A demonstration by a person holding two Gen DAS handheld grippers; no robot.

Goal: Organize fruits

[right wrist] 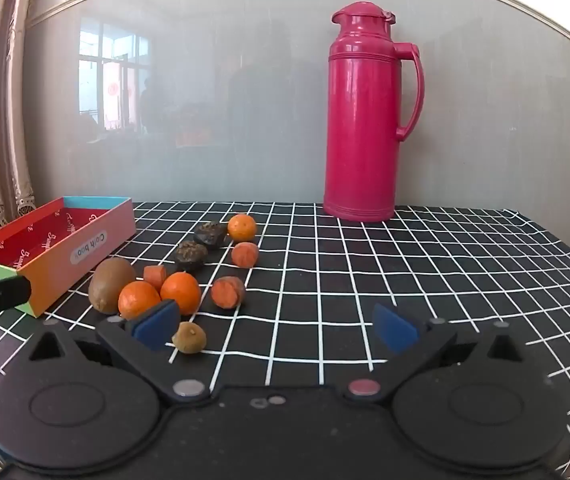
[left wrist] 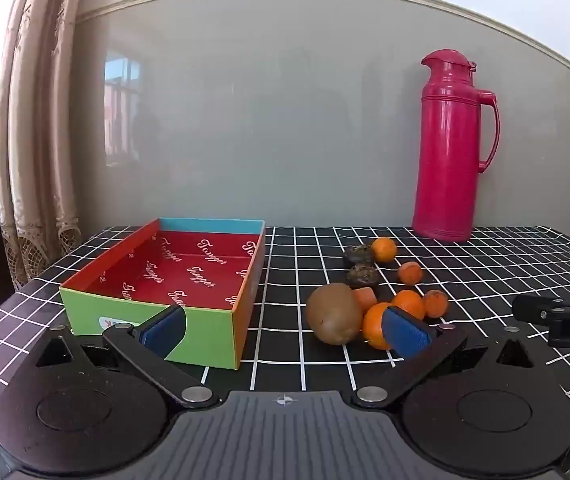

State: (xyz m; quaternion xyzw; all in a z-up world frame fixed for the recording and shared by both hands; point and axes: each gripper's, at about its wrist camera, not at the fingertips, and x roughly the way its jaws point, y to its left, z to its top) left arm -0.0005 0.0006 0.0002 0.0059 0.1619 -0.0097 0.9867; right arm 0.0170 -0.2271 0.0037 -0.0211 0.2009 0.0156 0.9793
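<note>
Bright colours on a black-and-white grid

The cloth [right wrist: 365,280] is black with white squares; the flask [right wrist: 361,120] is deep pink. The box [left wrist: 189,280] is red inside with white script, with green, orange, pink and blue walls. The oranges [right wrist: 181,292] are bright orange, the kiwi [right wrist: 111,284] brown, two lumps [right wrist: 191,254] dark brown, perhaps dried fruit. The pads [right wrist: 157,322] are blue on black arms.

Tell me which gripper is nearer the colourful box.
Left. The left gripper sits right at the box's near corner; the right gripper is off beyond the fruit pile, box far left.
</note>
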